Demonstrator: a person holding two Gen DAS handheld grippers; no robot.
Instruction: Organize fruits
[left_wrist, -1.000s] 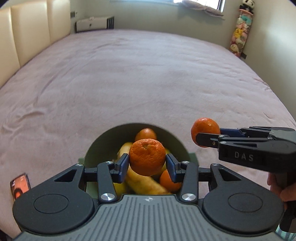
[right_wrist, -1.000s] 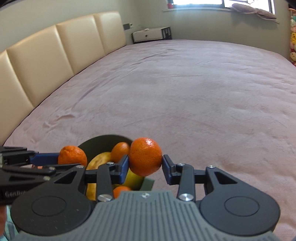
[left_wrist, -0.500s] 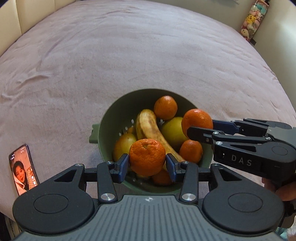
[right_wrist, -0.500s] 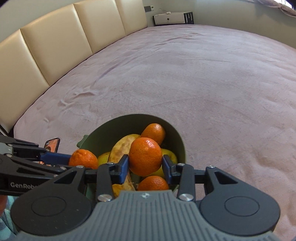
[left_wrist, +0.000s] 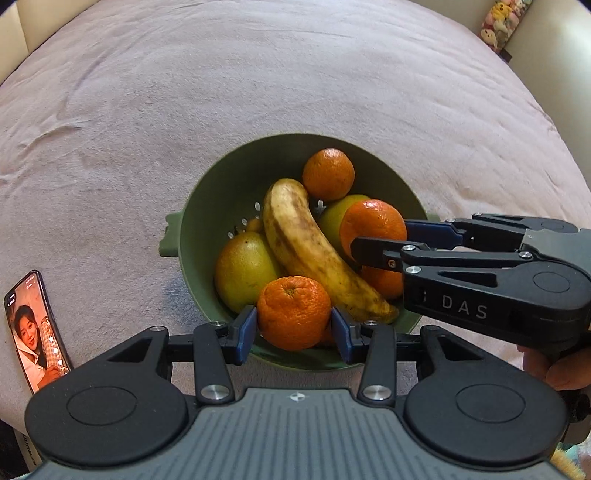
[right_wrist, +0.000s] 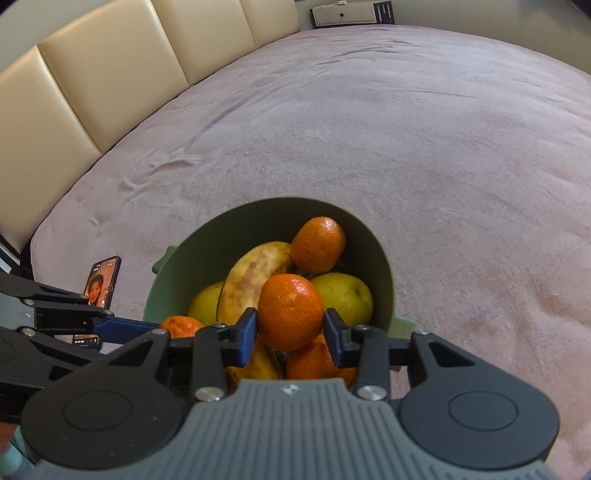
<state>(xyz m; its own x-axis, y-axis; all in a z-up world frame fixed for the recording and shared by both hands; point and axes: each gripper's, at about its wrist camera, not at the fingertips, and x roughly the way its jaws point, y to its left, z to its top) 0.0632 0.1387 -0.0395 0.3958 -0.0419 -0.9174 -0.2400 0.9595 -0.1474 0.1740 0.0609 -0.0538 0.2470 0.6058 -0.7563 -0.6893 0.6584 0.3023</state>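
Green colander sits near the bed's front edge, loaded with a banana, pears and oranges. Left gripper is clamped on a mandarin over the near rim; right gripper pinches another mandarin above the pile. Phone lies off to the left.

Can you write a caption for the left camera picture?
Left gripper holds a tangerine over the green fruit colander.

Left gripper: black linkages, blue pads, silver screws, ribbed grey housing. Right gripper identical, white "DAS" lettering; bare fingers at 4 o'clock.
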